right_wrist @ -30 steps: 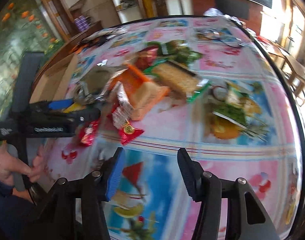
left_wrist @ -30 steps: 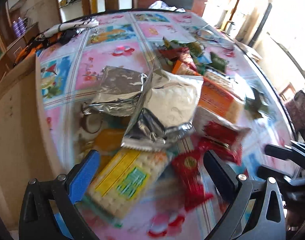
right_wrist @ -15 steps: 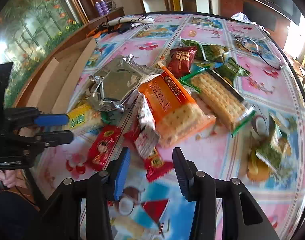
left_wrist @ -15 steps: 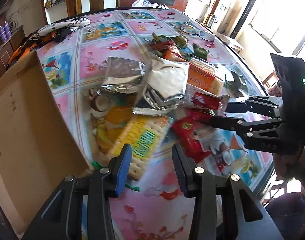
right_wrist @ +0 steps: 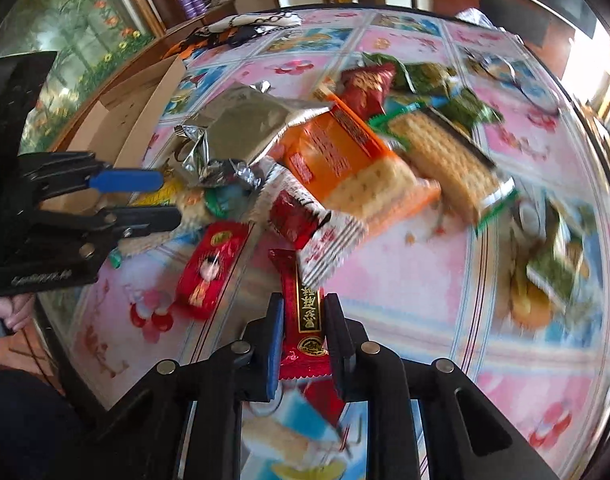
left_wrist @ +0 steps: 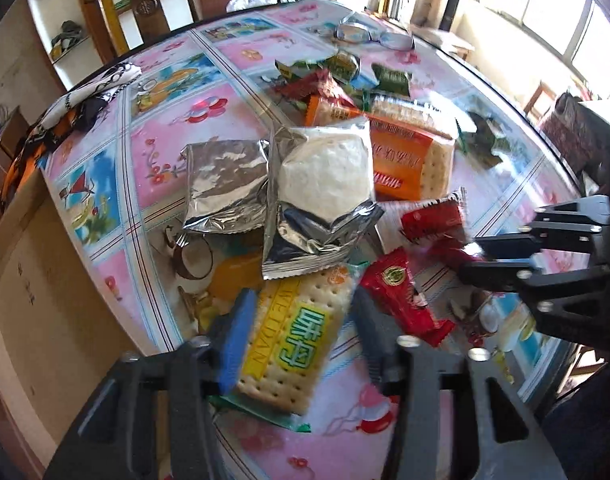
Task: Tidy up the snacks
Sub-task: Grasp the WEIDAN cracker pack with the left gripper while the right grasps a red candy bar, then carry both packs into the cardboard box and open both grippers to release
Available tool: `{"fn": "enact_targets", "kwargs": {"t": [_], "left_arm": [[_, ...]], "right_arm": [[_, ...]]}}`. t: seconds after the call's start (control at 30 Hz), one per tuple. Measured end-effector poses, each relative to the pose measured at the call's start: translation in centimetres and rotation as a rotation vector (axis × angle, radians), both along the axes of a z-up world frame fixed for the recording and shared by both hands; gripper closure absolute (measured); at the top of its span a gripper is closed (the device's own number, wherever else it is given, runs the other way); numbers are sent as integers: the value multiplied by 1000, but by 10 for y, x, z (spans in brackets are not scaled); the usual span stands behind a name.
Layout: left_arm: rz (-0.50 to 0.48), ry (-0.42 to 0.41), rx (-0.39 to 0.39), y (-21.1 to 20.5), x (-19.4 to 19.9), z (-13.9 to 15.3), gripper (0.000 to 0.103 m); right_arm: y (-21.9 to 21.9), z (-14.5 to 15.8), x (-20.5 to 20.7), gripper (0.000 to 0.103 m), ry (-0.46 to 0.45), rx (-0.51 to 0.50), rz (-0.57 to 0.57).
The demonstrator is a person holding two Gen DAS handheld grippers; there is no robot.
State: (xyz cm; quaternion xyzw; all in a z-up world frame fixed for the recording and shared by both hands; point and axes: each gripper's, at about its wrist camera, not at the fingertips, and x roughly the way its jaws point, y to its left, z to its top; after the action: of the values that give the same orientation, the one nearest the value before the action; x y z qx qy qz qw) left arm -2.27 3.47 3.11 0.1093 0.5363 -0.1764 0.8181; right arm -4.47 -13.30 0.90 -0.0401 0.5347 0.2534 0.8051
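Red candy bar sits pinched in the right claw, bottom centre. Left claw is opening around the yellow cracker pack, low on the table.

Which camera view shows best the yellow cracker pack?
The left wrist view: the yellow cracker pack fills the foreground between the left tool, label readable. In the right wrist view only a sliver of it shows behind that tool.
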Motion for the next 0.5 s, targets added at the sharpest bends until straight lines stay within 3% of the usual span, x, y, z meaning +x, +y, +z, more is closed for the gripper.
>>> {"fn": "enact_targets", "kwargs": {"t": [0.2, 0.3, 0.5], "left_arm": [[-41, 65, -5, 4, -3, -14, 45], [-39, 55, -6, -4, -12, -14, 58], [-28, 21, 6, -17, -22, -14, 57]], "right_arm": [[-5, 0, -10, 82, 4, 8, -37], [-7, 0, -13, 82, 10, 15, -49], [-4, 0, -18, 82, 9, 4, -52]]}}
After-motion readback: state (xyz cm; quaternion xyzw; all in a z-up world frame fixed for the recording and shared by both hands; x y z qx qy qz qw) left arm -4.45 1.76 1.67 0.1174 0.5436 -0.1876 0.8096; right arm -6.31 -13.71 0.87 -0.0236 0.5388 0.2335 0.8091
